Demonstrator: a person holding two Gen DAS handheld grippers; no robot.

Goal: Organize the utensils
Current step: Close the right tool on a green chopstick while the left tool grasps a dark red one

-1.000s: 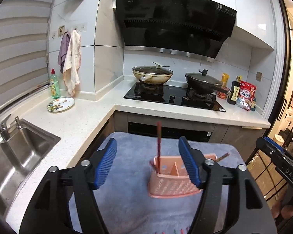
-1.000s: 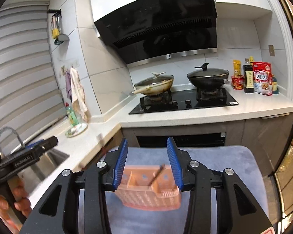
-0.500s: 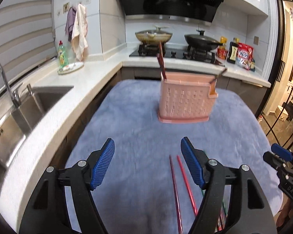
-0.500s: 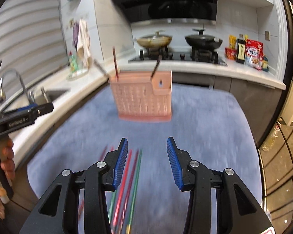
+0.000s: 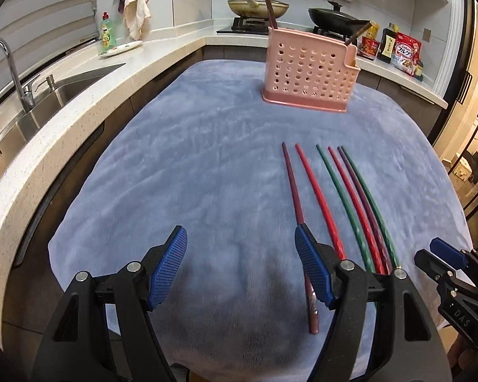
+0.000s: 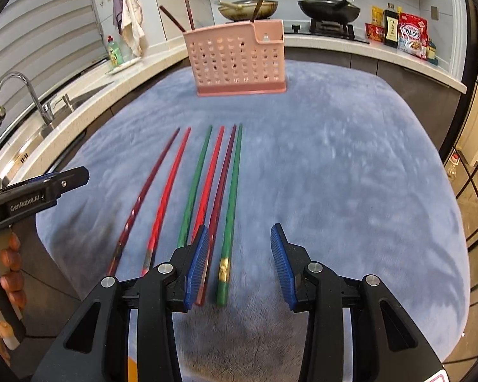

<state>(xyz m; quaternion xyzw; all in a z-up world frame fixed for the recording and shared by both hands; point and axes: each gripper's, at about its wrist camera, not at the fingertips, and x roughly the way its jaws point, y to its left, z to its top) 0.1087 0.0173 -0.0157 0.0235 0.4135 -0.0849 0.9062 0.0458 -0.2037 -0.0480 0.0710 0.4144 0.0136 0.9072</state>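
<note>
Several chopsticks, dark red, red and green, lie side by side on the blue-grey cloth (image 5: 181, 172): the leftmost dark red one (image 5: 293, 191), a red one (image 5: 318, 197), a green one (image 6: 231, 210). A pink perforated utensil holder (image 5: 309, 73) stands at the far end and also shows in the right wrist view (image 6: 235, 60), with a few chopsticks upright in it. My left gripper (image 5: 242, 269) is open and empty, left of the chopstick row. My right gripper (image 6: 237, 261) is open and empty, over the near ends of the rightmost chopsticks.
A white counter with a steel sink (image 5: 47, 92) and tap (image 5: 12, 70) runs along the left. A dish soap bottle (image 5: 107, 33) and a plate stand behind it. A hob with two pans (image 5: 334, 19) and food packets (image 5: 404, 52) are at the back.
Both grippers have pulled back and tilted down from the holder to the near end of the cloth. The loose chopsticks have come into view. Both stay open.
</note>
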